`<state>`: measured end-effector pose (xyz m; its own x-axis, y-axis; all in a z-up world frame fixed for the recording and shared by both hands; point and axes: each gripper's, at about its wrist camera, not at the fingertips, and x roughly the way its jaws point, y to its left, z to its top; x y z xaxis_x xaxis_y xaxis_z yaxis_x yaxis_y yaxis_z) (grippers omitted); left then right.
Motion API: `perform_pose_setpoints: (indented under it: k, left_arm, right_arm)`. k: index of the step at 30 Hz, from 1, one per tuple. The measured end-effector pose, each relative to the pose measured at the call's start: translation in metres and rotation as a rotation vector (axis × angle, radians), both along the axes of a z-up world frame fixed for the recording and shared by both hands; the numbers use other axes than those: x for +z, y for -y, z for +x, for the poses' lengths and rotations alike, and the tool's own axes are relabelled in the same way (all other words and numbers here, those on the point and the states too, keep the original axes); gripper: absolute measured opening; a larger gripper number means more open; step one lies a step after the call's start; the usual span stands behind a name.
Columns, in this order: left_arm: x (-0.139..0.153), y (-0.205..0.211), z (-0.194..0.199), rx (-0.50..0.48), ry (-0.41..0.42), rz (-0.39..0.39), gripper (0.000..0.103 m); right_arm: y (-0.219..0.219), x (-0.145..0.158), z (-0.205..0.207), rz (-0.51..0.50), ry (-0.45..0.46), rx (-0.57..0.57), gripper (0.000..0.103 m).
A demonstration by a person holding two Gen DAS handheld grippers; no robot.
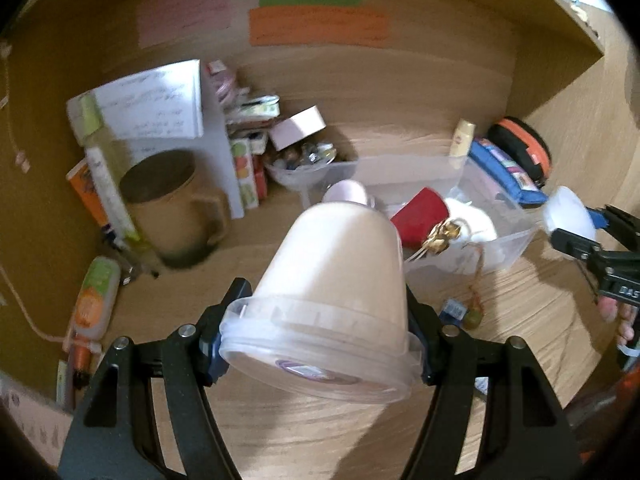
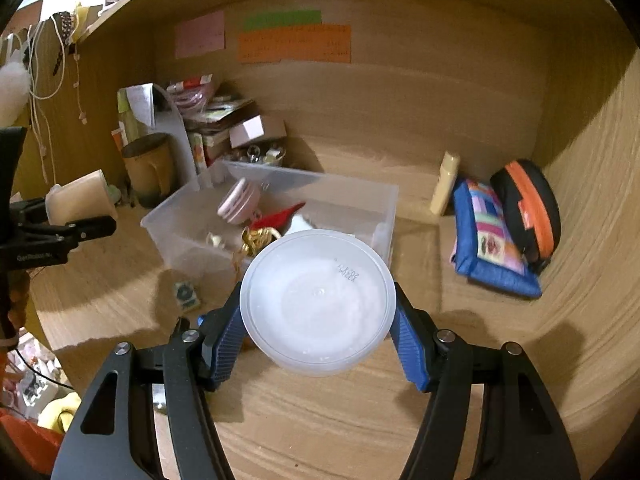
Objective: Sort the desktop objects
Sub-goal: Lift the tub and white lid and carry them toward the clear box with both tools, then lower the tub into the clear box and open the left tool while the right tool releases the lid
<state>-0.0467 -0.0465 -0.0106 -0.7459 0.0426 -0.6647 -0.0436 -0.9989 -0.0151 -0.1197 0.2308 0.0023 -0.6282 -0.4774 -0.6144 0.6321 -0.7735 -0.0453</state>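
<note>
Wood-grain panels enclosed the desk (image 2: 320,420) on three sides, and coloured paper notes (image 2: 294,42) were stuck to the back panel. A clear plastic bin (image 2: 352,188) was taken as the landmark; inside it lay a pink round case (image 2: 239,200), something red (image 2: 276,218) and a gold trinket (image 2: 256,240).

In front of the bin and to its left, a cream-filled plastic tub (image 1: 332,280) was clamped at its rim by the left gripper (image 1: 320,344), the jaws held about half open around it. In front of the bin's right end, a translucent round lid (image 2: 318,300) was gripped across its width by the right gripper (image 2: 320,332), likewise about half open — both loads were clear of the desk surface.

A brown mug (image 1: 176,204) stood left of the bin, and a blue patchwork pouch (image 2: 494,236) lay to its right.

The step appeared to be reuniting lid and tub, or binning both. To do it well, the tub would be kept level so nothing spilled, and the lid brought flat over the rim — pressure applied evenly, without the fingers colliding.
</note>
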Motion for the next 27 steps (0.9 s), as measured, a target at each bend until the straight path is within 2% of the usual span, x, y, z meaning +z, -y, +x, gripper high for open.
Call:
perform_pose_setpoints:
  k: [8, 14, 20, 27]
  left_arm:
    - [0.025, -0.012, -0.03, -0.039, -0.04, -0.03, 0.069]
    - [0.034, -0.022, -0.057, -0.069, -0.048, -0.019, 0.069]
    - [0.03, -0.033, -0.081, -0.1, -0.029, 0.0, 0.069]
    - [0.016, -0.048, -0.109, -0.136, 0.017, 0.007, 0.069]
  right_arm:
    - [0.009, 0.016, -0.021, -0.045, -0.021, 0.004, 0.062]
    - [0.024, 0.024, -0.038, -0.073, -0.032, 0.009, 0.062]
    - [0.037, 0.023, -0.057, -0.075, -0.025, 0.005, 0.062]
    - [0.053, 0.009, -0.084, -0.076, 0.027, 0.01, 0.062]
